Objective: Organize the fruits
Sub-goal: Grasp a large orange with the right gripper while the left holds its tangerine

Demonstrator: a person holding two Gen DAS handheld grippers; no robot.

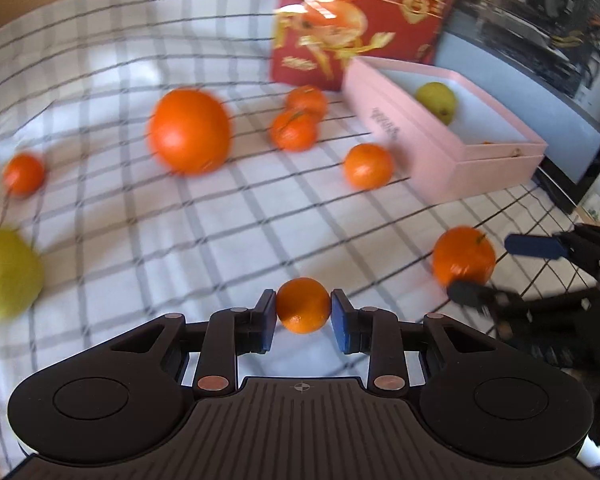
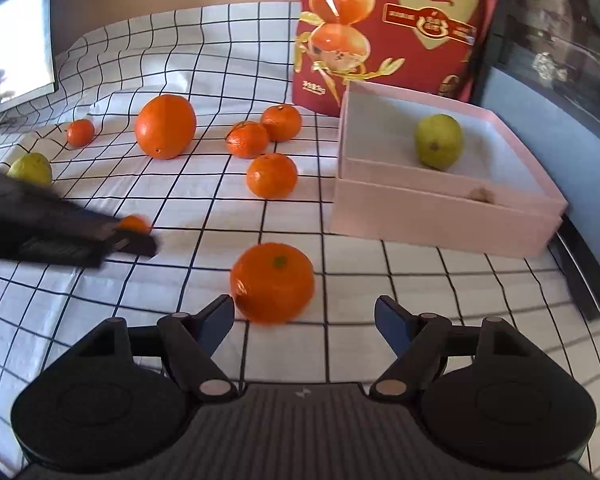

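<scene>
I see left hand-held gripper [image 1: 303, 312] pinching small mandarin [image 1: 303, 305]; round skin may slip. Right hand-held gripper [image 2: 304, 320] spread, mandarin at 12 o'clock [image 2: 273, 282] may roll.

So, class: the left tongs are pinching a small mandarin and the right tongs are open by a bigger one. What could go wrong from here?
1. The left tongs grip the small mandarin only at the pad tips; being round, it may slip out when lifted.
2. The right tongs sit off-centre to the bigger mandarin; closing could nudge it away.
3. The two tongs work close together and could collide.
</scene>
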